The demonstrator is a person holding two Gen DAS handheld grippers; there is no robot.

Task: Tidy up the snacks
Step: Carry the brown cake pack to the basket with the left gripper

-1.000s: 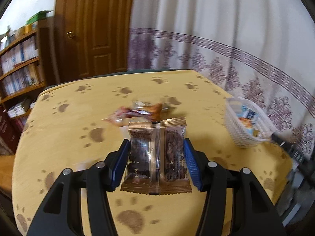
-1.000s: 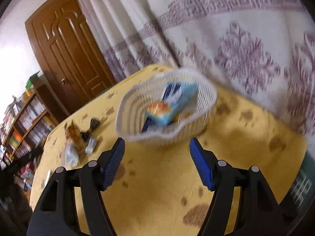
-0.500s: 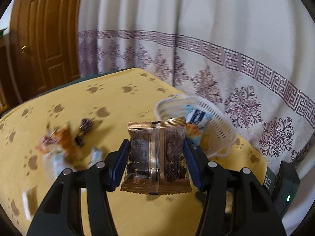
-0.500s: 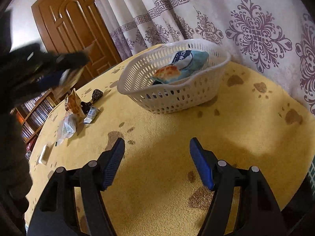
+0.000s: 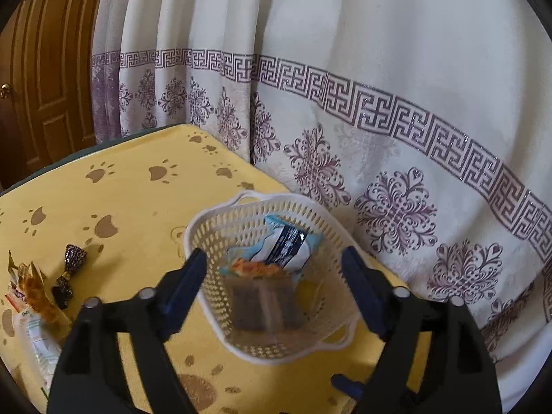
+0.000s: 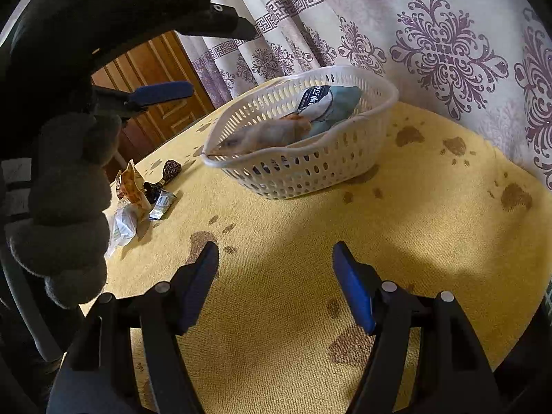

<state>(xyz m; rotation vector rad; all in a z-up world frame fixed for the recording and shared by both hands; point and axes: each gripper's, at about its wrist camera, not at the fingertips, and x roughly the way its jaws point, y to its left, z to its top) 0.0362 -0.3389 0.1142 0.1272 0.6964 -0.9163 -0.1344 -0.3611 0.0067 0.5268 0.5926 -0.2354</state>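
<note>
My left gripper (image 5: 272, 262) hovers over the white lattice basket (image 5: 214, 220), its jaws opening. The brown snack packet (image 5: 265, 305) has left the pads and shows blurred inside the basket, beside a blue-and-white packet (image 5: 286, 245). In the right wrist view the same brown packet (image 6: 262, 136) lies blurred across the basket (image 6: 310, 169). A gloved hand (image 6: 69, 207) holds the left gripper, whose blue pads (image 6: 162, 91) stand above the basket's left side. My right gripper (image 6: 276, 262) is open over bare tablecloth in front of the basket, with nothing between its fingers.
Loose snacks lie left of the basket: an orange packet (image 6: 131, 186), a dark twisted candy (image 5: 70, 272), a small silver packet (image 6: 162, 203) and a white packet (image 6: 124, 224). A patterned curtain (image 5: 379, 138) hangs right behind the basket. A wooden door (image 5: 45, 86) stands at the far left.
The left gripper swung right, from the snack pile to above the basket. Its jaws spread and the brown packet dropped out into the basket. The right gripper sank slightly.
</note>
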